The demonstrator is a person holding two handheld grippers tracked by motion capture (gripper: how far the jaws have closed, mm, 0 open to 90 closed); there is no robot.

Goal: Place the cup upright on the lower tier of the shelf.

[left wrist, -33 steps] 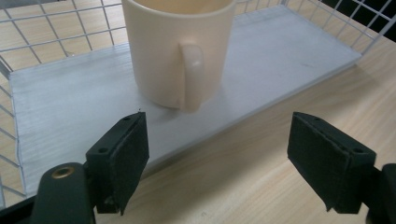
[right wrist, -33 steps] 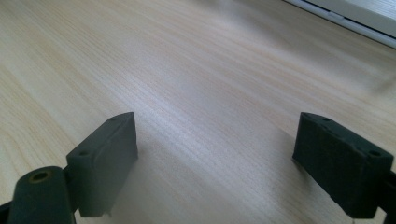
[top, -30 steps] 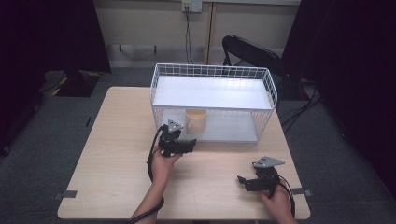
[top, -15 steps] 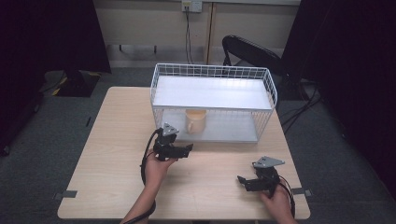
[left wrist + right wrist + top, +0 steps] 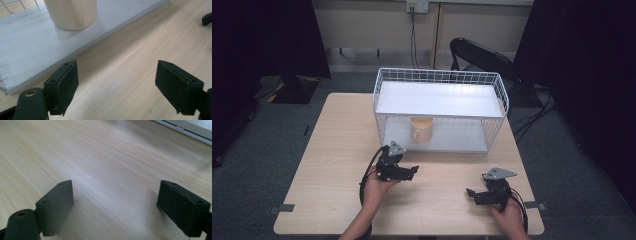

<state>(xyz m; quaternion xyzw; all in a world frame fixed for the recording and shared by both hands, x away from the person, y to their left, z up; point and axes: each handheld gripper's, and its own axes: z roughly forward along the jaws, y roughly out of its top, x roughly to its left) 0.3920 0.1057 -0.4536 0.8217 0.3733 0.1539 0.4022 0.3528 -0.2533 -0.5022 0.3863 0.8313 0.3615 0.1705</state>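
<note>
A pale wooden tabletop [image 5: 332,150] carries a white wire basket [image 5: 439,107] toward its far side, with a flat white shelf across the top and a white floor board below. On that lower board stands a cream mug [image 5: 422,130], upright, near the basket's left half and close to the open front edge; from the left tongs' own view its handle [image 5: 75,11] runs straight up and down, facing the camera.

The left tongs [image 5: 409,172] sit just in front of the basket, held in the person's left hand [image 5: 374,187], tips pointing to the right across the tabletop. Their jaws stand wide apart with nothing between them but bare wood, and the mug is ahead and a little off to one side.

The right tongs [image 5: 472,194] are nearer the front right corner, well apart from the basket, held in the right hand [image 5: 509,215] and pointing left. Their jaws are also spread wide and hold nothing. A black chair [image 5: 479,55] stands behind the table.
</note>
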